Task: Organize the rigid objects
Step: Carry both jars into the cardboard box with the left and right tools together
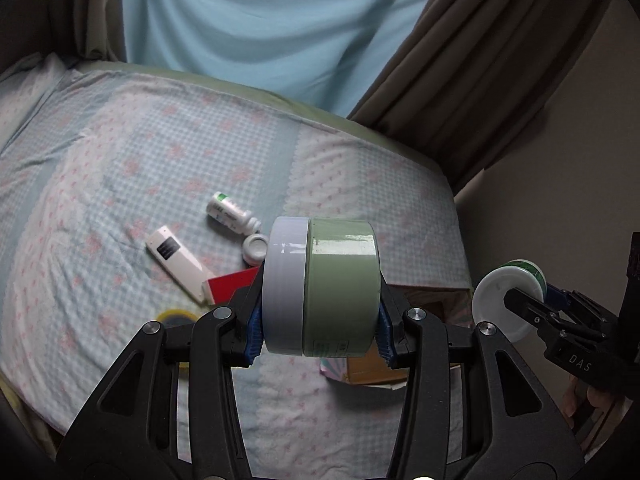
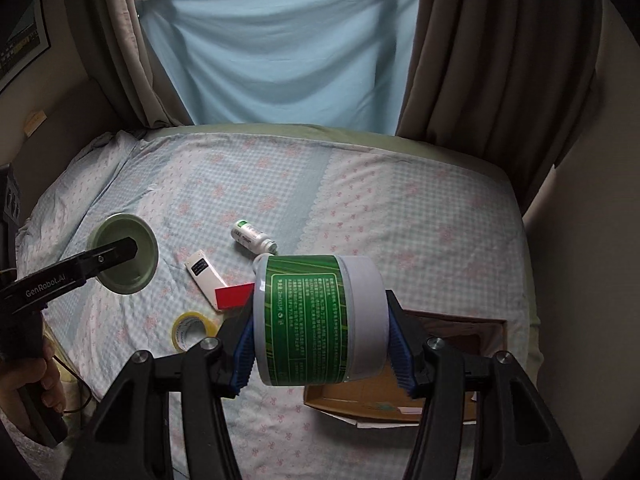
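Observation:
My left gripper (image 1: 320, 312) is shut on a pale green jar with a white lid (image 1: 320, 284), held sideways above the bed; it also shows in the right wrist view (image 2: 124, 254). My right gripper (image 2: 322, 352) is shut on a white jar with a green label (image 2: 320, 320), held sideways above a cardboard box (image 2: 360, 400); it also shows in the left wrist view (image 1: 508, 300). On the bed lie a white bottle (image 2: 252, 238), a white remote (image 2: 202, 272), a red card (image 2: 234, 295) and a yellow tape roll (image 2: 192, 330).
The bed has a checked blue and pink sheet (image 2: 360, 208). Brown curtains (image 2: 500, 60) and a blue cloth (image 2: 280, 40) hang behind it. A wall (image 1: 560, 160) stands at the right. A small white cap (image 1: 255, 247) lies by the bottle.

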A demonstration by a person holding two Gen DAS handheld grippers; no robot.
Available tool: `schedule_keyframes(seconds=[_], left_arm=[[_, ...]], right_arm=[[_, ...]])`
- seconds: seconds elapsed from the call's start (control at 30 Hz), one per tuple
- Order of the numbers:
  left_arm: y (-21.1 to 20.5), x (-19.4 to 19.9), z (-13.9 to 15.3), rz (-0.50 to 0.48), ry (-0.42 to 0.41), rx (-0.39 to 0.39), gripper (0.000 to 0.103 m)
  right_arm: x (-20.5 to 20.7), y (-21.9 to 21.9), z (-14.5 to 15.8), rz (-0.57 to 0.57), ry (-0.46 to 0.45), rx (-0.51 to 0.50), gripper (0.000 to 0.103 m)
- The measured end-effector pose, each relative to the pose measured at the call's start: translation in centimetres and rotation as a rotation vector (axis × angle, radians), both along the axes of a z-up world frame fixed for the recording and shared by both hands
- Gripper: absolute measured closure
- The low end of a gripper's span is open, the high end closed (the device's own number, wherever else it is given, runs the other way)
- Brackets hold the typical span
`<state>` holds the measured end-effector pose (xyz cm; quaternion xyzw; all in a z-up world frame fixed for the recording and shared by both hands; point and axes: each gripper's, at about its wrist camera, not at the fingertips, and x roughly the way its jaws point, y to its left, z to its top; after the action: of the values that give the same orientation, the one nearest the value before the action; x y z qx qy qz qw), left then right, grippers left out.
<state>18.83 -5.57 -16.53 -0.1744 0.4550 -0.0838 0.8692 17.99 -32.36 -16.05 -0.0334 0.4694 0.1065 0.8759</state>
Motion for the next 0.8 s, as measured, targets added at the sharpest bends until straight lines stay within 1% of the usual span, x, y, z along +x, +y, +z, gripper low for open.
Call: schedule_keyframes(seconds=[0.17,0.27,0.37,0.47,0.57,0.8], left_arm=[[-8.5,0.6,-1.1,-0.081,0.038,-0.013,0.063],[-13.0,1.1,-2.5,-0.127,0.073,-0.001,0.063],[-16.7,1.7,-4.7,-0.158,0.119,0.015,0.063],[-19.6,2.4,-7.1,-0.183,0.168,0.023,0.063],[-22.0,3.1,-9.8,-0.209,0.214,0.066,0.063],[-24.6,5.2,-17.4,-0.243,0.329,0.149,0.063]], right_arm=[[-1.3,-7.1,-0.8,-0.059,0.02,-0.029,0.051],[-1.3,-10.6,-2.2,-0.086,0.05,-0.034,0.051],[-0.8,-13.4,-4.2,-0.112,0.085,-0.049,0.051],[-0.1,-16.0,-6.7,-0.141,0.132,-0.028,0.051],[0.9,-17.5,-9.5,-0.156,0.171,-0.026,0.051],[3.1,-18.4,-15.7,-0.148,0.248,-0.034,0.051]])
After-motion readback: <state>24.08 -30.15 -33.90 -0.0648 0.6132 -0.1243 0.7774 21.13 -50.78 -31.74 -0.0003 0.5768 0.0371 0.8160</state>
